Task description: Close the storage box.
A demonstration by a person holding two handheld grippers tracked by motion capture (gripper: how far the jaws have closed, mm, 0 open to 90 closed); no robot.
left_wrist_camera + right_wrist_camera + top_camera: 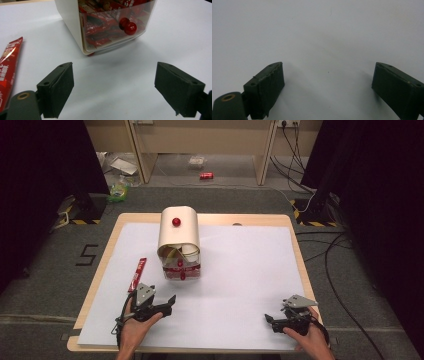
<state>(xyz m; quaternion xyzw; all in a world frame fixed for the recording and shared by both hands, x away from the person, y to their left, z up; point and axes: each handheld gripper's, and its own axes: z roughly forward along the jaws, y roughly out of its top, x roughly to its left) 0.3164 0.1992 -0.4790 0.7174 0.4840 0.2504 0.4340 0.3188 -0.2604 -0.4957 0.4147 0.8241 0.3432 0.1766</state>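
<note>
Down at the near edge of the white sheet (240, 285), both tools are low and waiting: the left gripper (169, 303) has its jaws spread wide, nothing between them, and the right gripper (270, 319) is just the same, jaws well apart over bare paper, gripping nothing at all. Just beyond the left one, and a little to its left, a red snack packet (138, 273) lies flat on the sheet, untouched, with some space between it and the jaws. Further out, straight ahead of the left gripper, stands the cream container (178, 240) with its rounded top and a red knob (176, 222) up there. Its clear front drawer (113, 30) is packed with red packets (100, 22), with a second red knob (129, 27) on its face. The floor beyond the table holds cables and scattered litter.
</note>
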